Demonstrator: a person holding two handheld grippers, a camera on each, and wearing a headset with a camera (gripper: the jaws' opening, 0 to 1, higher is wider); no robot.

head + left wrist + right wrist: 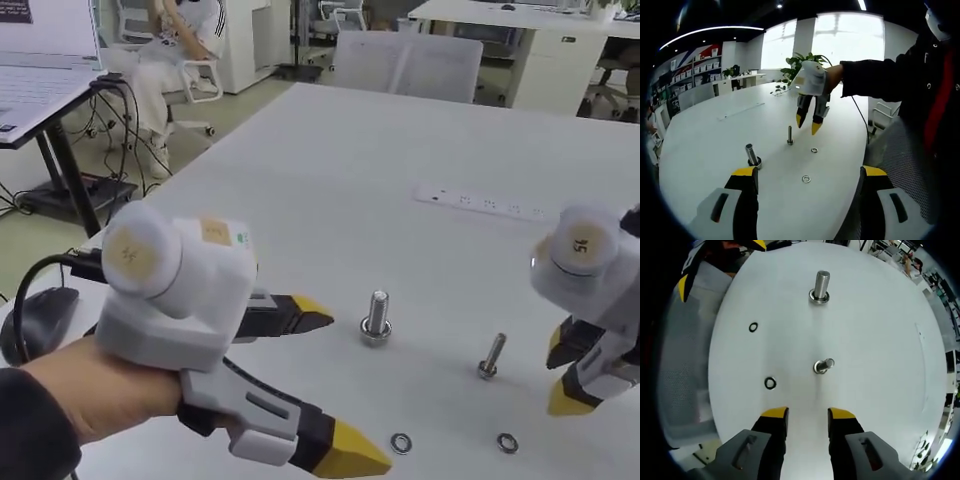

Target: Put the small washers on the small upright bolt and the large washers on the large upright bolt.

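Two washers (401, 442) lay flat on the worktop (330, 180), just before the bolts (376, 318).
They looked thin, light and slick, best pinched across the rim. Your left gripper (340, 390) stood wide and your right gripper (558, 378) narrow, both empty.

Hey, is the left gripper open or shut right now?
Open: the left gripper has its yellow-tipped jaws wide apart in its own view, gripping nothing.

The left gripper (809, 171) has its jaws wide apart, the large bolt (752, 154) just ahead of its left finger (746, 192) and a washer (806, 178) just ahead, between the fingers. Farther ahead stand the small bolt (789, 135) and a second washer (814, 150), below the right gripper (807, 125) with its tips parted.
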